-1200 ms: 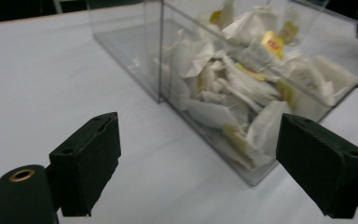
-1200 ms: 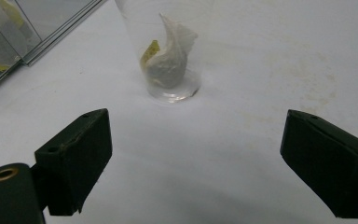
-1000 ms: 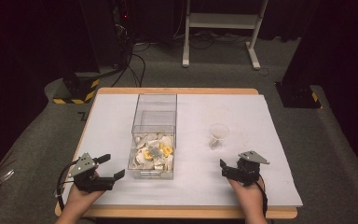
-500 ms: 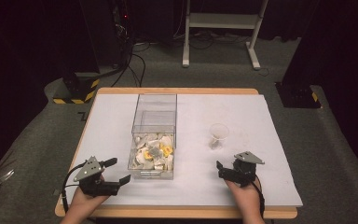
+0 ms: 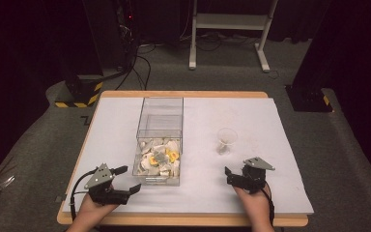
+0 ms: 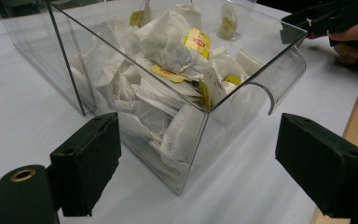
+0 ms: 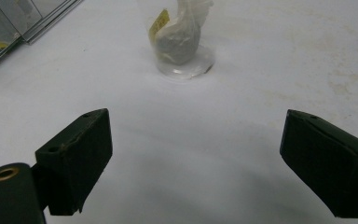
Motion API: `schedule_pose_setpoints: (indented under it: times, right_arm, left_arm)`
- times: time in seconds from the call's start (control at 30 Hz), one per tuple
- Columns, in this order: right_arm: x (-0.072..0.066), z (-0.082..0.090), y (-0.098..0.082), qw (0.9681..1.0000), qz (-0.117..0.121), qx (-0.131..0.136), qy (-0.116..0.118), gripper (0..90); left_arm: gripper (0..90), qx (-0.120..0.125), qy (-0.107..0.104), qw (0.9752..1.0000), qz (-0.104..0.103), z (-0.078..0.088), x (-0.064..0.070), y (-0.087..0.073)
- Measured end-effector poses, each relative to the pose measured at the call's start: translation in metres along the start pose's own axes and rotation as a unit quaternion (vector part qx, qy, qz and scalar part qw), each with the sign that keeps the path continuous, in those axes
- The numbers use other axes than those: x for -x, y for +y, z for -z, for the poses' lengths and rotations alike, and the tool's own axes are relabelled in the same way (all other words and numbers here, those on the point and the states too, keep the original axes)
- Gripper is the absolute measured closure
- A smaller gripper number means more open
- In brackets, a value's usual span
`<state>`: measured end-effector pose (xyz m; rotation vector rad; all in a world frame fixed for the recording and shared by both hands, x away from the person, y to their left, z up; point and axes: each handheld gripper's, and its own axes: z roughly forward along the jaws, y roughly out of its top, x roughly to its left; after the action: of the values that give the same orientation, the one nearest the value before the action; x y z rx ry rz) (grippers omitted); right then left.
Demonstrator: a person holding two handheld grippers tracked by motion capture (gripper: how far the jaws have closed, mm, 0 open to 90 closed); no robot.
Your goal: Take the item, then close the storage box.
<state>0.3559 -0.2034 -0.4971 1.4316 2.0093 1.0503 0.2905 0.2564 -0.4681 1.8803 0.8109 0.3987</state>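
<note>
Tea bags (image 5: pixel 158 159), white sachets with yellow tags, lie heaped in the near compartment of the clear box (image 5: pixel 160 107), which stands left of centre on the white table cover (image 5: pixel 270 125). In my left gripper view the pile (image 6: pixel 168 70) sits behind the box's near corner, the jaws framing it from either side without touching the wall. One tea bag already stands in the clear cup (image 5: pixel 226 140), well apart to the right of the box; in my right gripper view that cup (image 7: pixel 182 65) is straight ahead, bag bunched inside, tag on its left.

My left gripper (image 5: pixel 125 182) rests low on the cover just beside the box's near-left corner, jaws spread, nothing between them. My right gripper (image 5: pixel 228 175) rests near the front edge below the cup, jaws likewise wide and empty.

Judgement: I am at the approach for picking a bag, no grasp begun. Next move calls for lifting the left gripper over the box's rim, descending into the heap, and pinching a single sachet rather than a clump.
</note>
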Motion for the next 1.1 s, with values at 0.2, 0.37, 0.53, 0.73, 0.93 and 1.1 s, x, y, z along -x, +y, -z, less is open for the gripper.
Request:
schedule_pose_setpoints:
  times: [0.2, 0.37, 0.53, 0.73, 0.93, 1.1]
  right_arm:
    - [0.0, 0.0, 0.0, 1.0, -0.002, 0.0, 0.0, 9.4]
    - [0.0, 0.0, 0.0, 1.0, -0.002, 0.0, 0.001, 9.4]
    - [-0.002, -0.001, 0.0, 1.0, 0.001, -0.004, 0.002, 9.4]
    - [0.0, -0.001, 0.0, 1.0, 0.005, -0.005, 0.003, 9.5]
    - [-0.001, -0.002, 0.001, 0.9999, 0.006, -0.004, 0.008, 9.5]
    - [-0.001, 0.0, -0.001, 0.9999, 0.004, -0.002, 0.011, 9.5]
  left_arm:
    - [15.0, -0.005, 0.0, 1.0, -0.005, -0.004, 0.002, 0.0]
    - [15.0, -0.008, 0.006, 0.9999, -0.007, -0.006, 0.004, -0.002]
    - [15.2, -0.009, 0.006, 0.9999, -0.006, -0.011, 0.004, -0.003]
    - [18.6, -0.013, 0.016, 0.9997, -0.009, -0.016, 0.007, -0.004]
    - [28.4, -0.008, 0.047, 0.9987, -0.02, -0.013, 0.009, -0.005]
    - [38.7, 0.004, 0.057, 0.9981, -0.024, -0.014, 0.012, -0.003]
